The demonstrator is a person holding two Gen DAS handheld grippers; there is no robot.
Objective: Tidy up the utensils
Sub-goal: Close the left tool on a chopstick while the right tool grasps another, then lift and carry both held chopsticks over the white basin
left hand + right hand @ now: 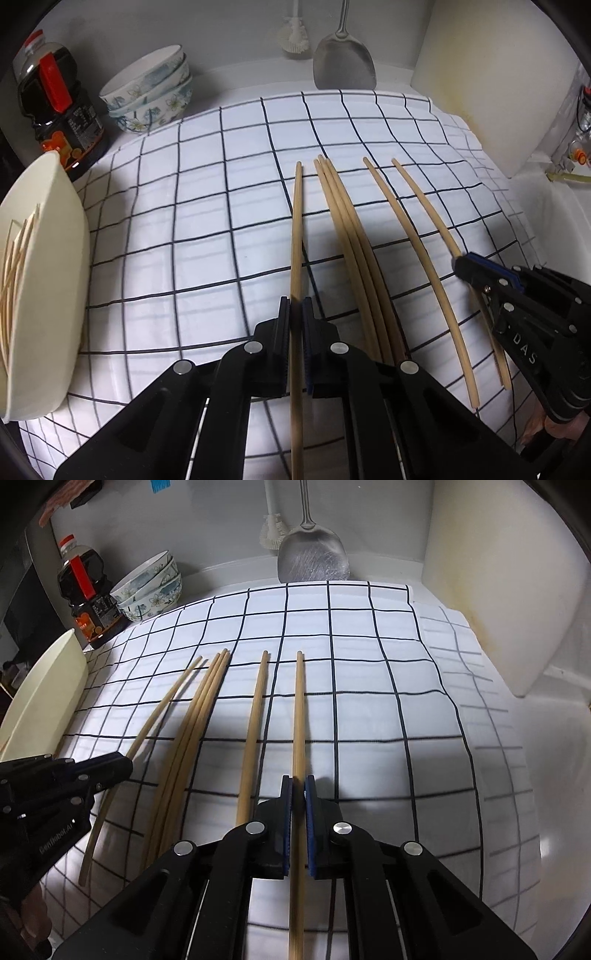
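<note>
The left gripper (296, 306) has its jaws closed narrow on one chopstick (296, 236), which runs forward between the pads and out over the checked cloth (207, 229). The right gripper (298, 786) likewise grips the rightmost stick (299, 716); in the right wrist view its far tip looks doubled, so whether one or two sticks sit in those jaws cannot be told.

On the cloth, seen from the left wrist, six chopstick lines can be counted: the held one at left, a bundle of three (351, 240) touching each other just to its right, then a single (410, 243) lying apart, then the stick in the right gripper (461, 264). The right wrist view shows the same row mirrored in order, with the left gripper (125, 766) on the leftmost stick. All lie roughly parallel, tips pointing away.

At the left edge a cream tray (48, 258) stands tilted, with thin pale sticks (14, 258) inside; too fine to count.

Farther back on the surface (240, 79) stand one dark bottle (55, 107) with a red cap, and a stack of three floral bowls (151, 92) beside it. At the back wall are one metal spatula (343, 62) and one white brush (293, 35). A white board (480, 92) leans at the right.
</note>
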